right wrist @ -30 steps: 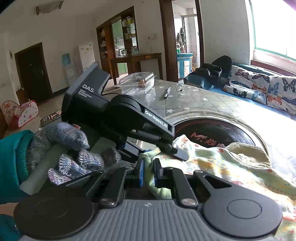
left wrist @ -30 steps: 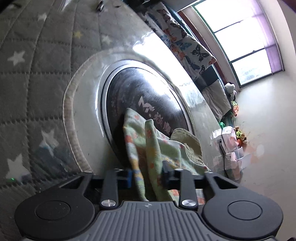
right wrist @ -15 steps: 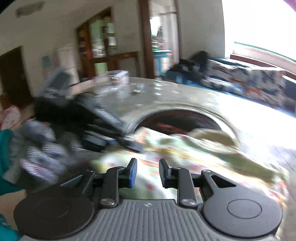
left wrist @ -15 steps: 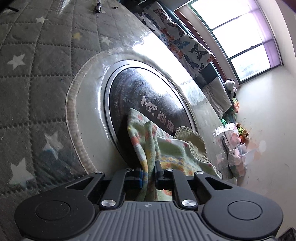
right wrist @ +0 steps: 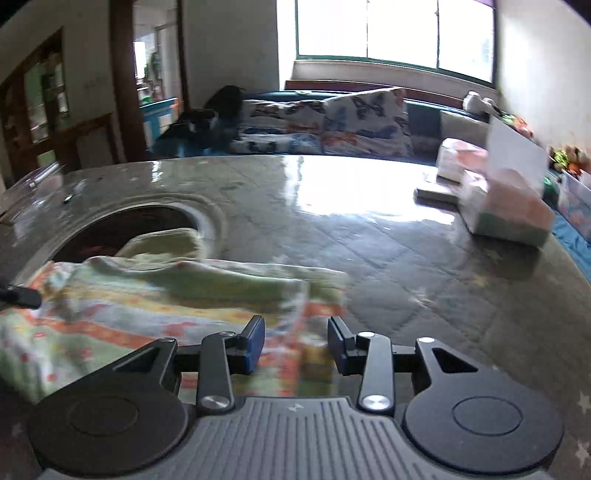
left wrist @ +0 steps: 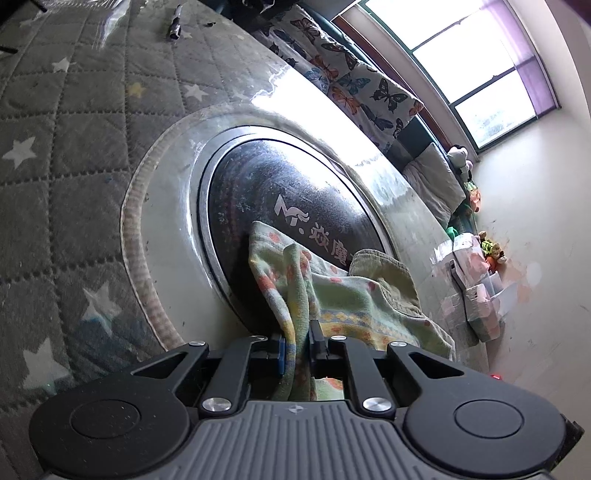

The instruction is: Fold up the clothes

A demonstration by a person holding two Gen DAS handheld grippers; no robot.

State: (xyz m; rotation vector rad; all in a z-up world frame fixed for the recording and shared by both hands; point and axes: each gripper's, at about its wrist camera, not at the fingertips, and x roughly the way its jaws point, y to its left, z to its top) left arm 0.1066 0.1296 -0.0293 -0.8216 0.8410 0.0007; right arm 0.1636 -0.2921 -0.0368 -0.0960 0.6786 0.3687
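Observation:
A light green garment (left wrist: 332, 295) with orange and yellow print lies partly over the dark round plate (left wrist: 280, 192) set in the table. My left gripper (left wrist: 297, 347) is shut on a raised fold of it near the bottom of the left wrist view. In the right wrist view the same garment (right wrist: 147, 295) spreads across the left half, blurred by motion. My right gripper (right wrist: 296, 341) hovers over the garment's right edge with its jaws opening; cloth shows below the gap, and the pads do not press on it.
The table wears a grey quilted cover with white stars (left wrist: 55, 155). A pen (left wrist: 174, 26) lies at its far end. Boxes and tissue packs (right wrist: 506, 195) stand at the right. A butterfly-print sofa (right wrist: 332, 122) runs under the window.
My left gripper closed on the garment fold and stayed put. My right gripper let go, swung right away from the left gripper to the garment's right edge, and its jaws widened.

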